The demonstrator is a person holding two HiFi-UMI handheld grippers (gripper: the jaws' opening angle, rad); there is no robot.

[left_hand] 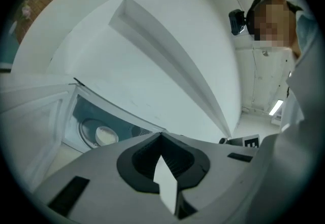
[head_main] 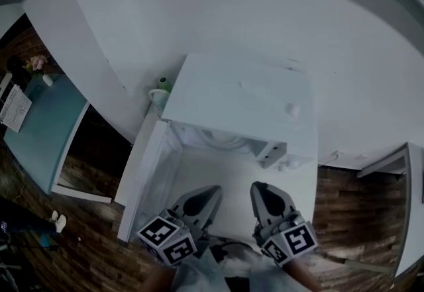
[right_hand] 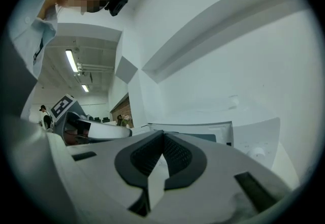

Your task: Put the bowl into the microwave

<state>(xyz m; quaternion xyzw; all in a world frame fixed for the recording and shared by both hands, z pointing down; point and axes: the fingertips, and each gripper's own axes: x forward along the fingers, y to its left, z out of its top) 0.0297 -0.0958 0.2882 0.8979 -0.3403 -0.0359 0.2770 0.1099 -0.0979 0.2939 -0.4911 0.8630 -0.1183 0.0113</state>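
Observation:
From the head view I look down on a white microwave (head_main: 240,100) whose door (head_main: 142,175) hangs open to the left. Through the left gripper view I look into its cavity, where a pale bowl (left_hand: 105,135) sits on the round turntable (left_hand: 87,129). My left gripper (head_main: 212,190) and right gripper (head_main: 258,187) hover side by side in front of the open cavity, both shut with nothing between the jaws. The left gripper (left_hand: 161,135) is tilted upward, and so is the right gripper (right_hand: 163,134). In the head view the microwave's top hides the bowl.
A white cup with something green (head_main: 159,91) stands behind the microwave's left corner. A teal table (head_main: 41,126) with flowers (head_main: 36,62) and a white keyboard-like thing (head_main: 14,108) is at far left. White walls rise behind; wooden floor (head_main: 89,224) lies below.

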